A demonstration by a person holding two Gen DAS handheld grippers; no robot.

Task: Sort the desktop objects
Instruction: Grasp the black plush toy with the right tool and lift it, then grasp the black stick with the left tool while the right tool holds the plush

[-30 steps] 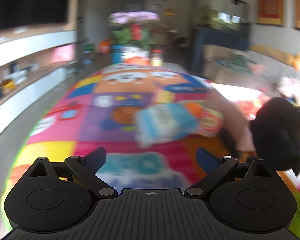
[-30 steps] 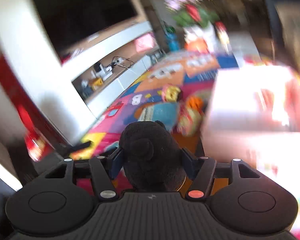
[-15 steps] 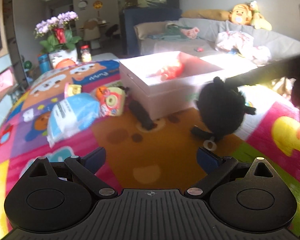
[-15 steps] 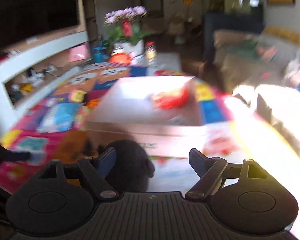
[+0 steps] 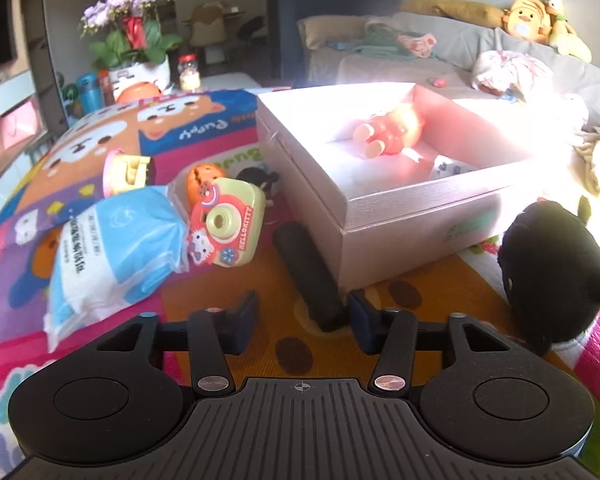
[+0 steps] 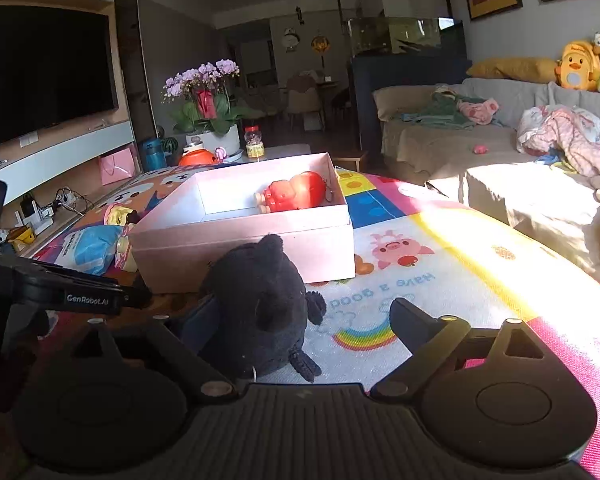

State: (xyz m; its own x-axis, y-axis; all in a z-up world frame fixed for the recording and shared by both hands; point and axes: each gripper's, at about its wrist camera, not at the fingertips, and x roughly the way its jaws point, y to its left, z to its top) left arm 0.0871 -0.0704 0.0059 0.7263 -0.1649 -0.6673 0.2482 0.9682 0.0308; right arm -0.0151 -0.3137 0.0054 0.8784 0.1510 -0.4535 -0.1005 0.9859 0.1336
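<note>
A pink open box [image 5: 420, 216] stands on the play mat with a red pig doll [image 5: 392, 130] inside; it also shows in the right wrist view [image 6: 244, 240]. A black plush toy [image 6: 260, 312] sits on the mat between my right gripper's [image 6: 304, 320] open fingers, against the left one; it shows at the right in the left wrist view [image 5: 548, 276]. My left gripper [image 5: 303, 320] is open, its fingers either side of the near end of a black cylinder [image 5: 308, 276] lying beside the box.
Left of the box lie a blue tissue pack [image 5: 112, 256], a Hello Kitty toy camera [image 5: 228, 224], an orange toy [image 5: 204, 176] and a tape dispenser [image 5: 128, 170]. A sofa [image 6: 500, 152] stands right, a TV shelf [image 6: 60, 152] left, a flower pot [image 6: 208, 120] behind.
My right gripper has opened and let go of the black plush, which now rests on the mat. My left gripper swung right and came down close to the black cylinder.
</note>
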